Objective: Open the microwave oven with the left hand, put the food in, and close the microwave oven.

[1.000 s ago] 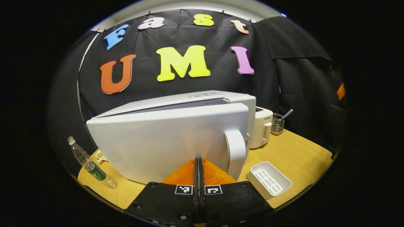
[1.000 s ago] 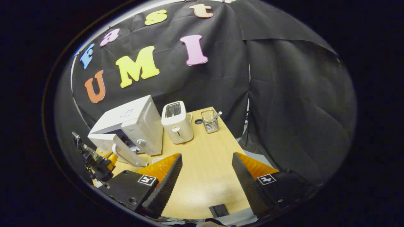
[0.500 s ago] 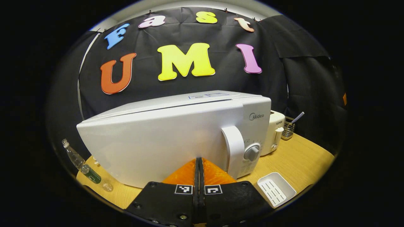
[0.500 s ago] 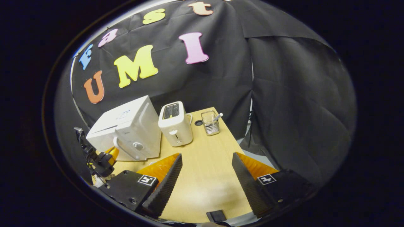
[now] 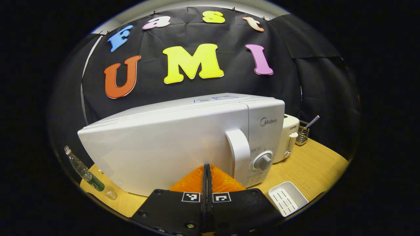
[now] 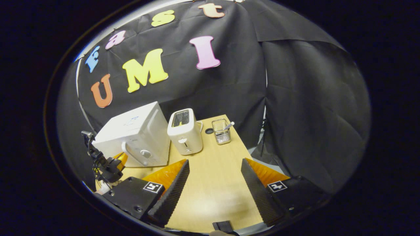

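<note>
Touching microwave door, fingertips pressed together

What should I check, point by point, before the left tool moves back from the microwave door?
1. Microwave door flush with the control panel: ok, no gap shows along the seam in the left gripper view.
2. Left tool shut with its tips at the door, nothing between the fingers: ok.
3. Door handle free of the tool: ok, it stands beside the fingers.
4. Food inside the oven: cannot tell, the door hides the cavity.
5. Right tool open and empty over the table: ok.
6. White tray and bottle apart from the left tool: ok.
</note>
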`<action>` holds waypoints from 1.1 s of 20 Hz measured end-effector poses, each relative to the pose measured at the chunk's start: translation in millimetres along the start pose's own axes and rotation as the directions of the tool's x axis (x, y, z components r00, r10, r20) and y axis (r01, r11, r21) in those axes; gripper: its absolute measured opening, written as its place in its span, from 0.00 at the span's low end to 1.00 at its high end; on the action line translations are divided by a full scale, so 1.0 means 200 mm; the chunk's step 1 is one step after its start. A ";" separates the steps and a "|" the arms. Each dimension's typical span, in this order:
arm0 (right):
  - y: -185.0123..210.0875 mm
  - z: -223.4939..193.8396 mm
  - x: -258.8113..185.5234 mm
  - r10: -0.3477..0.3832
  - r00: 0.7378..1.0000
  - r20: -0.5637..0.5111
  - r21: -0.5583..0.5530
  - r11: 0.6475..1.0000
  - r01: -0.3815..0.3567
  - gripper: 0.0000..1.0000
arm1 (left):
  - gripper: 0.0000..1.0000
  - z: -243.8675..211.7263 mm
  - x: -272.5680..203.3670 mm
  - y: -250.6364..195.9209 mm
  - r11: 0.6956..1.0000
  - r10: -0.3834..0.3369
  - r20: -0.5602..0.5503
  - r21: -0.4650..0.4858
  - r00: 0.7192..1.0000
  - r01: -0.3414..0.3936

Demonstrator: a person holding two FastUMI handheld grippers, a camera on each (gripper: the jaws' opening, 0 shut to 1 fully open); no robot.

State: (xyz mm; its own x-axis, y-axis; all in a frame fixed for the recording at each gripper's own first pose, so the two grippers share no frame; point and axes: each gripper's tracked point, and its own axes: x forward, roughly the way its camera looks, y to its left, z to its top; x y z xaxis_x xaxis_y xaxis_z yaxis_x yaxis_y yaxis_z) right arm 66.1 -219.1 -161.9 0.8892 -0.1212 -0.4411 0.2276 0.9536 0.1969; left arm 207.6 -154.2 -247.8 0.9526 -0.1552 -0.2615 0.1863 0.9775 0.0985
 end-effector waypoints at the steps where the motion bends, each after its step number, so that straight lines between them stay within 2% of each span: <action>1: 0.00 -0.01 -0.01 0.005 1.000 -0.004 0.001 1.000 -0.005 1.00 | 0.00 0.00 -0.01 0.00 1.000 0.004 -0.005 -0.003 1.000 -0.004; 6: 0.02 0.02 -0.09 0.029 0.999 0.033 -0.065 0.998 -0.027 1.00 | 0.00 0.03 -0.17 0.08 0.998 0.060 -0.020 0.025 0.998 -0.059; 7: 0.04 0.03 -0.11 0.043 0.998 0.039 -0.069 0.997 -0.040 0.91 | 0.02 0.02 -0.23 0.07 0.998 0.051 -0.032 0.024 0.998 -0.050; 9: 0.08 0.03 -0.14 0.064 0.996 0.055 -0.064 0.996 -0.060 0.91 | 0.65 0.03 -0.32 0.09 0.998 0.048 -0.053 0.035 0.997 -0.046; 10: 0.09 0.01 -0.15 0.065 0.996 0.062 -0.058 0.996 -0.062 1.00 | 0.97 -0.01 -0.30 0.14 0.996 0.081 -0.056 0.051 0.995 -0.078; 11: 0.10 0.00 -0.17 0.066 0.995 0.071 -0.051 0.997 -0.062 1.00 | 0.94 -0.01 -0.40 0.16 0.994 0.089 -0.065 0.064 0.994 -0.084; 17: 0.20 -0.10 -0.36 0.028 0.992 0.122 -0.051 0.998 -0.022 1.00 | 0.95 0.03 -0.75 0.14 0.999 0.039 -0.067 0.034 0.997 -0.037; 18: 0.25 -0.11 -0.41 0.033 0.990 0.135 -0.056 0.998 -0.026 0.91 | 0.95 0.09 -0.84 0.13 0.999 0.024 -0.046 0.029 0.999 -0.023; 20: 0.38 -0.11 -0.52 0.057 0.985 0.166 -0.059 0.997 -0.047 0.91 | 0.95 0.23 -1.02 0.16 1.000 0.014 0.006 0.025 1.000 -0.014; 21: 0.44 -0.11 -0.58 0.069 0.980 0.185 -0.061 0.996 -0.059 1.00 | 0.95 0.30 -1.12 0.19 1.000 0.023 0.030 0.017 0.999 -0.023; 22: 0.50 -0.09 -0.63 0.082 0.975 0.206 -0.067 0.995 -0.069 1.00 | 0.95 0.38 -1.21 0.22 1.000 0.025 0.058 0.005 0.998 -0.025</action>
State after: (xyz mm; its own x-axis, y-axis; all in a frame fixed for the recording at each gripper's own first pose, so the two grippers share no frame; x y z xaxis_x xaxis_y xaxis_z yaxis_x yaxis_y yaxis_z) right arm -31.3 -103.9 -103.0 0.9675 -0.0969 -0.2336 0.1382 0.9761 0.1674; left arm 4.7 -84.2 -106.5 0.9693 -0.1391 -0.2030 0.1636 0.9804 0.1096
